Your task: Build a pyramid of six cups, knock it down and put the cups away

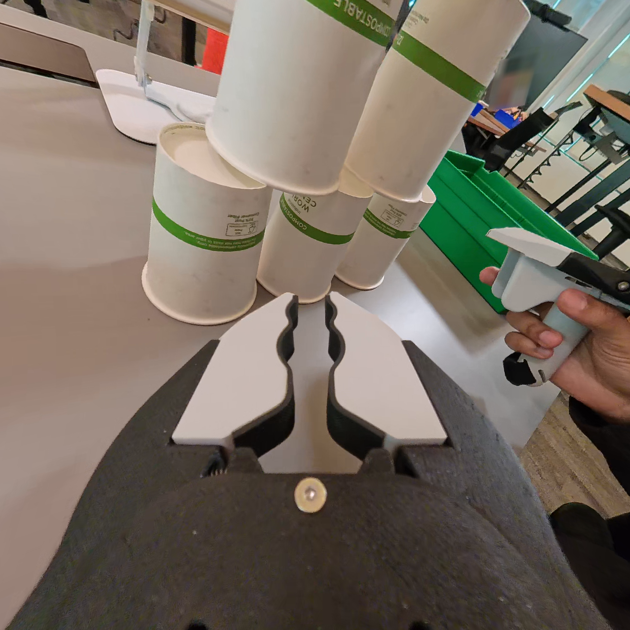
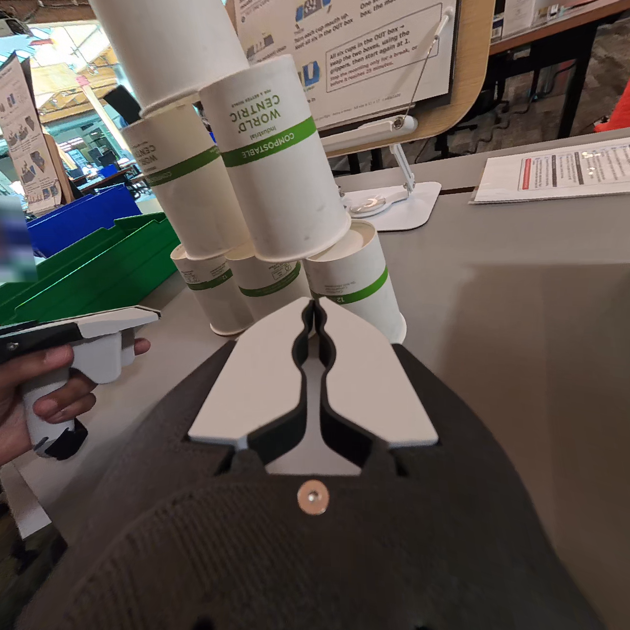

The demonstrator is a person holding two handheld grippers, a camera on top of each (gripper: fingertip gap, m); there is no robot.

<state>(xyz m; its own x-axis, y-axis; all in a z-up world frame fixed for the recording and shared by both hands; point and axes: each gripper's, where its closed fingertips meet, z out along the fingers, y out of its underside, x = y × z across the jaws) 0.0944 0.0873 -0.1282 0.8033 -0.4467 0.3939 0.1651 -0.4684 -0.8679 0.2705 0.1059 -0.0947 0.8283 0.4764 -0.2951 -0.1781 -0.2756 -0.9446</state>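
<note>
Several white paper cups with green bands stand upside down in a pyramid on the grey table (image 1: 68,221). The bottom row has three cups (image 1: 204,259) (image 1: 303,249) (image 1: 375,249). Two cups (image 1: 283,102) (image 1: 419,112) rest on them. In the right wrist view a top cup (image 2: 163,51) stands on the second row (image 2: 279,177). My left gripper (image 1: 312,301) is empty, its fingers a narrow gap apart, just in front of the bottom row. My right gripper (image 2: 314,304) is shut and empty, close to the right bottom cup (image 2: 358,289).
A green bin (image 1: 477,221) sits right of the cups, and a blue bin (image 2: 85,218) lies behind it. A white stand base (image 2: 402,208) holding a board stands behind the cups. A printed sheet (image 2: 562,174) lies at the far right. Hands hold both grippers.
</note>
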